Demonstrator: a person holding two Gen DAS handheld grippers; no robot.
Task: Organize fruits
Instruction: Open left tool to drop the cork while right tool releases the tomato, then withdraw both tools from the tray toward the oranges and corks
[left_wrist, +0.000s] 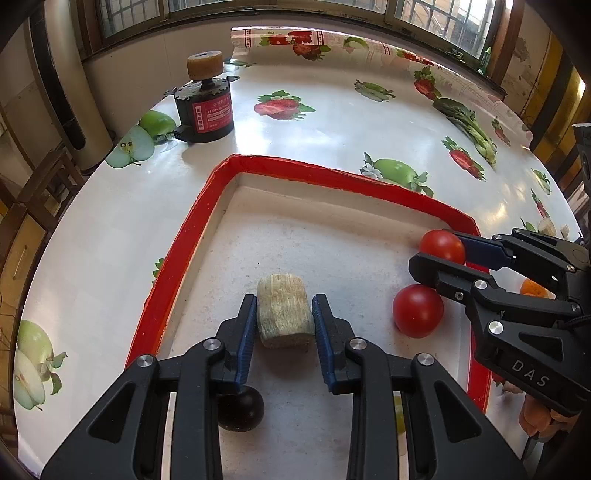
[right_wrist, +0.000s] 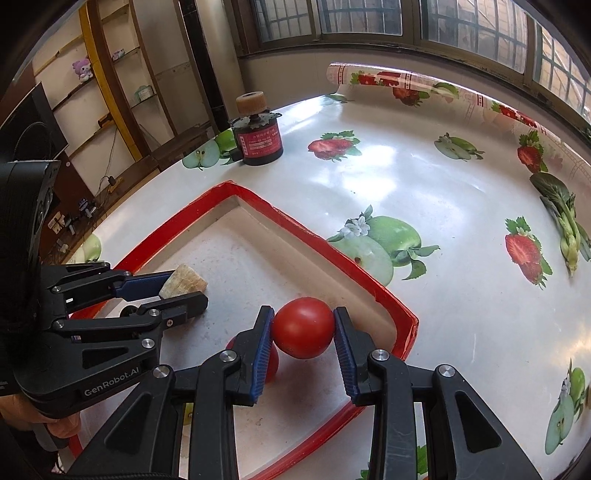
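A red-rimmed white tray (left_wrist: 207, 206) (right_wrist: 288, 218) lies on the table. My left gripper (left_wrist: 284, 314) (right_wrist: 184, 284) is shut on a pale tan, striped chunk of fruit (left_wrist: 283, 309) (right_wrist: 183, 279) over the tray floor. My right gripper (right_wrist: 303, 328) (left_wrist: 441, 254) is shut on a red tomato (right_wrist: 303, 326) (left_wrist: 441, 245) near the tray's right corner. A second red tomato (left_wrist: 417, 310) (right_wrist: 272, 363) lies in the tray beside it. A dark round fruit (left_wrist: 242, 410) sits in the tray under my left fingers.
A black and red motor with a cork-coloured wheel (left_wrist: 205, 107) (right_wrist: 258, 136) stands on the fruit-print tablecloth (left_wrist: 332, 122) behind the tray. An orange fruit (left_wrist: 532, 287) and a pale piece (left_wrist: 546, 227) lie outside the tray on the right. Windows run along the far table edge.
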